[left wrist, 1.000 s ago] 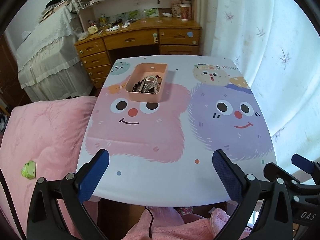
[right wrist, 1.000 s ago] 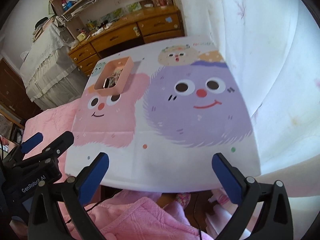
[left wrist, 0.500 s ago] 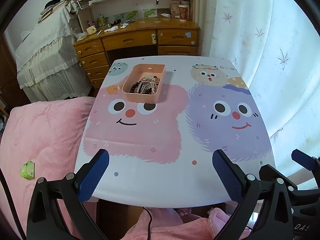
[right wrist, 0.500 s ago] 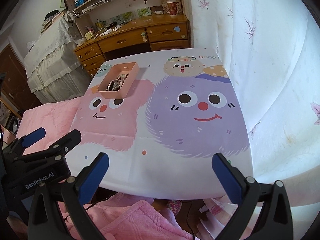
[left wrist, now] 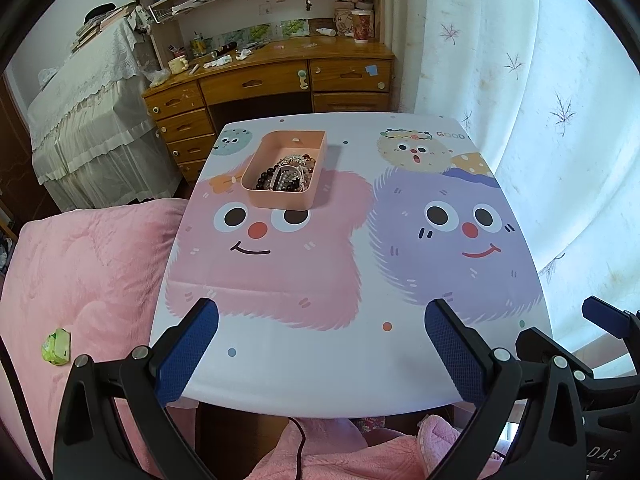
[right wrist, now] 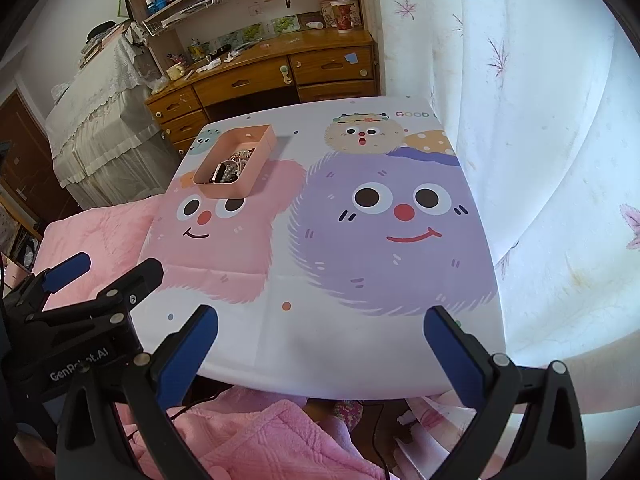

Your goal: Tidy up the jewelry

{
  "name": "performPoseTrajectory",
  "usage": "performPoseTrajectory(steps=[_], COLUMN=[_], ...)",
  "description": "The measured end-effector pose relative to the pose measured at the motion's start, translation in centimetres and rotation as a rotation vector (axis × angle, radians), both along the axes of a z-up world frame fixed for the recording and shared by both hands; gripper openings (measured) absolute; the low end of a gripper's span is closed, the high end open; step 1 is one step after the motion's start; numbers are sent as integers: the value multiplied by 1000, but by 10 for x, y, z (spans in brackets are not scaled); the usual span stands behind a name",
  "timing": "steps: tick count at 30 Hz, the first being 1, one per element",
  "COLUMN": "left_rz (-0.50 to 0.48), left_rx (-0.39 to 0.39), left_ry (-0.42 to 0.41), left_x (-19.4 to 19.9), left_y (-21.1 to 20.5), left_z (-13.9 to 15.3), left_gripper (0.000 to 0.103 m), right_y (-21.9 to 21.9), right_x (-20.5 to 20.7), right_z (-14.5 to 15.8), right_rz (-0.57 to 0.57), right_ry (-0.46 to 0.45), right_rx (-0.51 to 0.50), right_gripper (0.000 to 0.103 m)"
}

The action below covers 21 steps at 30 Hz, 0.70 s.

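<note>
A pink rectangular box point(left wrist: 280, 196) point(right wrist: 240, 190) sits on the far left part of the cartoon-printed table point(left wrist: 340, 344) point(right wrist: 320, 344). A tangle of jewelry point(left wrist: 286, 178) point(right wrist: 230, 168), beads and chains, fills its near half. My left gripper point(left wrist: 320, 344) hangs open over the near table edge with nothing between its blue pads. My right gripper point(right wrist: 320, 344) is also open and empty at the near edge. Each gripper shows at the side of the other's view. Both are well short of the box.
A pink quilted bed point(left wrist: 80, 280) borders the table on the left, with a small green packet point(left wrist: 56, 346) on it. A wooden desk point(left wrist: 280, 80) with shelves stands beyond the table. White curtains point(left wrist: 540, 120) hang on the right. Pink fabric point(right wrist: 260, 440) lies below the near edge.
Both grippers have drawn slightly back and steadied level; the table and box look a little farther off. Jaws stayed open. The jewelry box has not moved.
</note>
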<state>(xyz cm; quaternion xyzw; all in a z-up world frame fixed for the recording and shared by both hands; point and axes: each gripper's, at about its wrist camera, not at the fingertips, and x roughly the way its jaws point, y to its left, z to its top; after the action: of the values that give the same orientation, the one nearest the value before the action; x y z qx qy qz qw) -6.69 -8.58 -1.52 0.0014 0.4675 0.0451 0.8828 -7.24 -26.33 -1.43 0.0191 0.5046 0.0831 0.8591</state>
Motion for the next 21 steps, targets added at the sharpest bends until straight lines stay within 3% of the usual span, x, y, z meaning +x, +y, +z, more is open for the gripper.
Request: performPoseTrajectory(steps=[21], left_rz=[-2], left_rx=[-3], left_ry=[10], left_x=[2], left_y=[0], left_z=[-2], left_gripper=[102], right_y=[-4], right_x=[3], right_z=[-2], right_rz=[4], right_ry=[4], right_rx=[-2], right_gripper=[103])
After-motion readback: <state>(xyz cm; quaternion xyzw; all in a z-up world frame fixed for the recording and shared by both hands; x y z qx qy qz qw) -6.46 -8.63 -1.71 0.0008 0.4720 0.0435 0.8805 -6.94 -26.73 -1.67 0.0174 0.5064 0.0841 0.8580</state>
